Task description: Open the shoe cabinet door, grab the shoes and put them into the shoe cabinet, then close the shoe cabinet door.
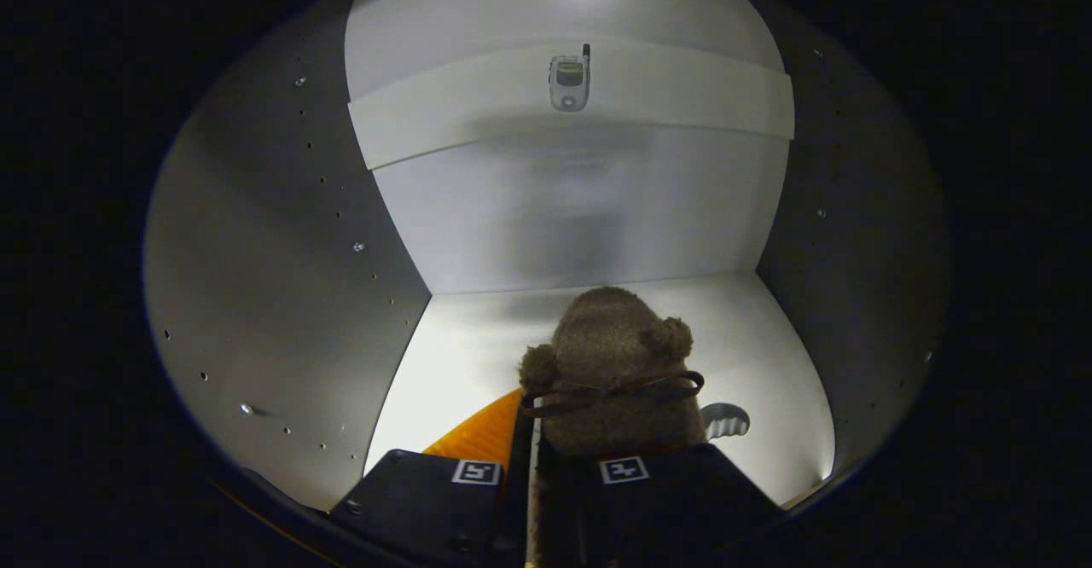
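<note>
I am looking into the white shoe cabinet [589, 227], whose floor panel [461, 346] lies just ahead of my fingers. A brown fuzzy shoe [614, 355] with two pom-poms and a thin bow points toward the back wall. Its heel end sits between my fingers. My gripper [550, 466] is shut on the shoe at that end, with the finger blocks close together. The shoe's toe reaches about halfway across the floor panel. Whether its sole rests on the panel is hidden.
A white shelf [682, 103] crosses the cabinet above, with a small silver flip phone [569, 82] lying on it. Grey side walls [273, 278] with rows of peg holes close in left and right. Bare floor panel lies on both sides of the shoe.
</note>
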A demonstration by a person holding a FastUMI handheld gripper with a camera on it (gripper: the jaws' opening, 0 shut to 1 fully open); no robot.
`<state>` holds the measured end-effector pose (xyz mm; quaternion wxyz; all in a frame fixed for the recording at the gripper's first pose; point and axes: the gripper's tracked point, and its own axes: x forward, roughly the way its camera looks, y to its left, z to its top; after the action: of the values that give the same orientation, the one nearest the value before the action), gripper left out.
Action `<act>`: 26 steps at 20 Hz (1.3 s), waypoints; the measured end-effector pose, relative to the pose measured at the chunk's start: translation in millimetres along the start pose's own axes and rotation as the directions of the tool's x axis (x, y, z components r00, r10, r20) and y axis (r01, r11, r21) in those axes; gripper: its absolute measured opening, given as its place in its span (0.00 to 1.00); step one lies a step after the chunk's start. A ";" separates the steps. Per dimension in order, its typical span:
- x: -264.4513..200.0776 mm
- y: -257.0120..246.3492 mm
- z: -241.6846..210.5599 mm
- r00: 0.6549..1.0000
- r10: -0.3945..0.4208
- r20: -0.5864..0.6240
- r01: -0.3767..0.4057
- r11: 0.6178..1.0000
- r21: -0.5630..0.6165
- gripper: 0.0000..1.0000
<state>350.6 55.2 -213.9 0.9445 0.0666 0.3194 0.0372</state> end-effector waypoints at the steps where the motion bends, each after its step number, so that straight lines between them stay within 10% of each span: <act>1: -4.6 0.6 0.6 1.000 -0.001 -0.005 0.001 1.000 0.018 0.39; 10: -48.6 3.9 -3.2 1.000 -0.014 0.022 0.016 0.997 -0.074 0.95; 26: -242.2 17.2 -15.2 0.928 0.021 0.373 0.044 0.985 -0.164 0.97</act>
<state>148.8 46.4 -78.3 0.9904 -0.0100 0.1299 0.0454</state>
